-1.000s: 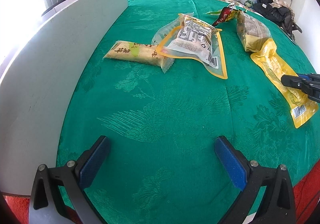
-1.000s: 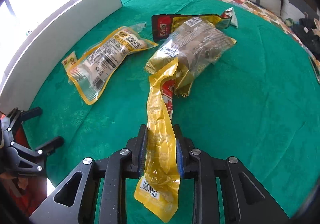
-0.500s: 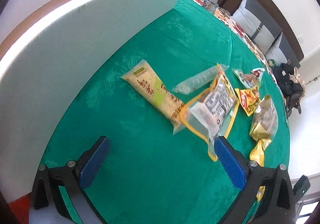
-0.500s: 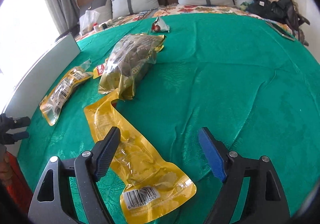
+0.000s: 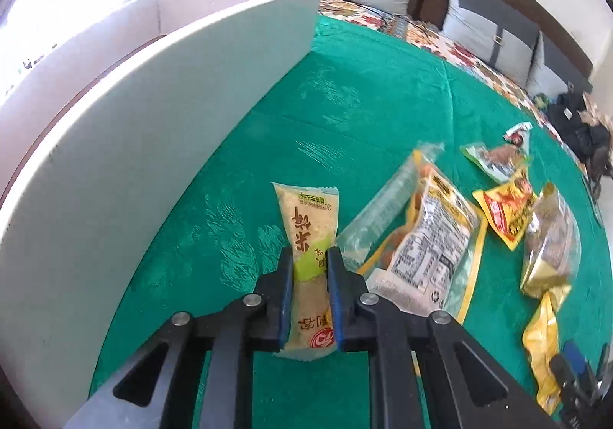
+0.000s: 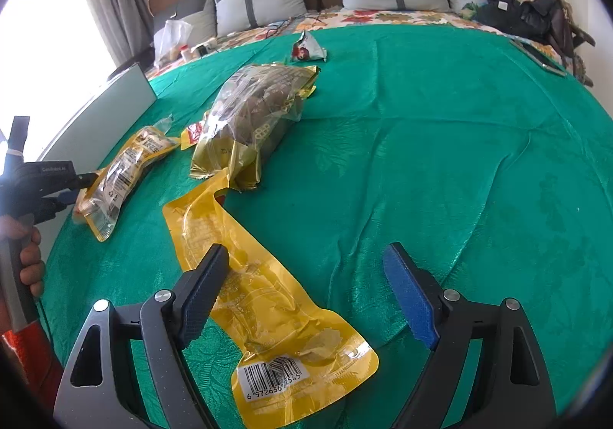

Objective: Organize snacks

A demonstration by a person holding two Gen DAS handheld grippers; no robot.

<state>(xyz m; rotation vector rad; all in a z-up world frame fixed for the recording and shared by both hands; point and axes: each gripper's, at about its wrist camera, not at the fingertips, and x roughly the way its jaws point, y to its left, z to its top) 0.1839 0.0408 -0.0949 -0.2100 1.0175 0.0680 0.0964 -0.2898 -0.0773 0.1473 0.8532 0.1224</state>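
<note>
Jaws swapped roles in the last sec: our left gripper (image 5: pixel 309 298), wide open before, now pinches the rice bar (image 5: pixel 308 233) by the box (image 5: pixel 161 145), while the right gripper (image 6: pixel 306 295), opening, has dropped the yellow pouch (image 6: pixel 268 298) on the cloth (image 6: pixel 440 145), so bar gets boxed next.

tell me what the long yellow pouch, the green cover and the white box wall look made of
Long yellow pouch: glossy plastic film, shiny and crinkled, partly see-through.
Green cover: woven fabric with a satin sheen and leaf pattern, creased.
White box wall: probably matte cardboard; flat and dull.
</note>
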